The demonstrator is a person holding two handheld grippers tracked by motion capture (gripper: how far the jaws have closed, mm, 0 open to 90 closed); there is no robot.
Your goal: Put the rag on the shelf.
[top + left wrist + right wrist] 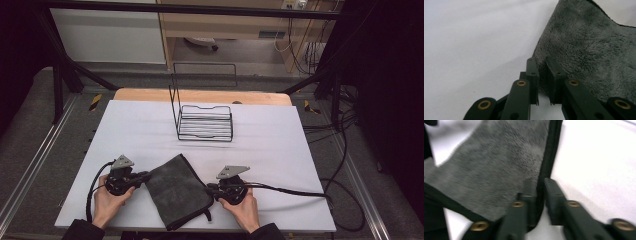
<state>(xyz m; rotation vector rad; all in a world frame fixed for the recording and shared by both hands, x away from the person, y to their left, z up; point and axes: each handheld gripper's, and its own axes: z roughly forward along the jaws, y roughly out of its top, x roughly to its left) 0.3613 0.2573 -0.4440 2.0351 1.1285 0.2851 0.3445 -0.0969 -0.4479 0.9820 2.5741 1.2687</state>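
White table (150, 125), wire rack (205, 122) at back centre. Grey towel (177, 190) near front edge, left gripper (541, 75) narrowed on its left edge, right gripper (539, 195) pinching its black-trimmed right edge.

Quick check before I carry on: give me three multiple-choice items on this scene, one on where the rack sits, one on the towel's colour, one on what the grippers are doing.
1. Where does the black wire rack stand?
A. At the table's far middle, beyond the towel
B. On the towel
C. At the near left corner

2. What colour is the towel?
A. White
B. Dark grey with black trim
C. Red

3. How do the two grippers stand to the towel?
A. Both lie far from it
B. One lifts the rack
C. The left gripper and the right gripper each have jaws astride one of its edges

Answers:
1. A, the high view shows it upright beyond the towel.
2. B, fleecy grey pile with a dark border.
3. C, each gripper view shows towel edge between narrow-set jaws.
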